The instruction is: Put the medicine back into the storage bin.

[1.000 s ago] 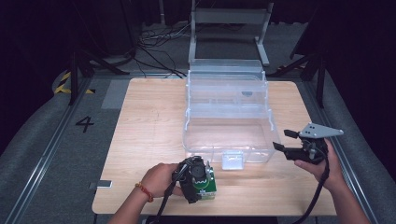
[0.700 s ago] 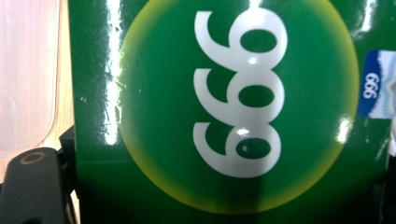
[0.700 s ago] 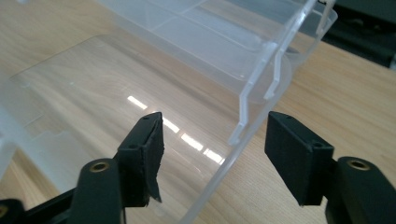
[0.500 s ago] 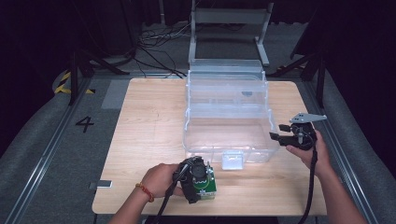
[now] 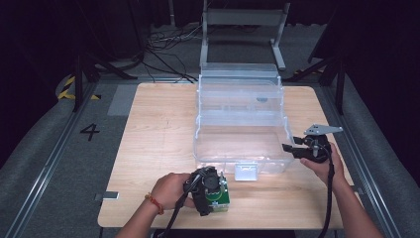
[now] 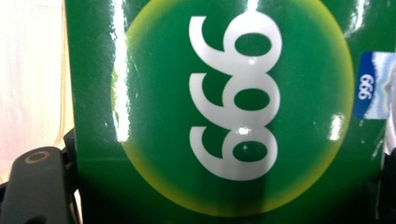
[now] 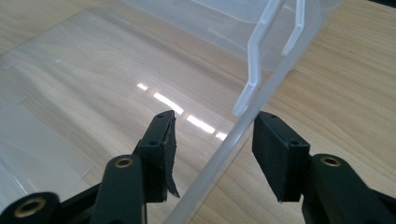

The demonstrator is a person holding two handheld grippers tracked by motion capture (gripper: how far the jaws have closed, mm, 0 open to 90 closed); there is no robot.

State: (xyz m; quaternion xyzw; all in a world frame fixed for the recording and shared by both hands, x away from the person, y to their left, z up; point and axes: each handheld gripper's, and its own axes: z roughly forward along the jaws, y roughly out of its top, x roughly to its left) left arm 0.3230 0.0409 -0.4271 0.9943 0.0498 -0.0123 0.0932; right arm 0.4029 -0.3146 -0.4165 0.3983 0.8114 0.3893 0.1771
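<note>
A clear plastic box [image 5: 285, 130] stands in the middle of the wooden table [image 5: 158, 129], its lid [image 5: 237, 74] tipped up at the back. My left gripper [image 5: 217, 191] rests near the table's front edge, shut on a green carton [image 5: 221, 199]. In the left gripper view the carton [image 6: 233, 93] shows a white "999", with one finger [image 6: 37, 186] beside it. My right gripper [image 5: 288, 148] is at the box's right wall. Its jaws [image 7: 215, 135] have just been closing and straddle the wall's rim [image 7: 243, 119], with a gap on each side.
A white latch [image 5: 246, 172] sticks out from the box's front wall, close to the green carton. A metal frame [image 5: 242, 20] stands on the floor beyond the table. Bare tabletop lies to the left of the box. The floor at left bears a "4" [image 5: 90, 131].
My right gripper has moved left and down to the box's right wall, and its jaws have narrowed around the rim. The left hand and carton have kept still.
</note>
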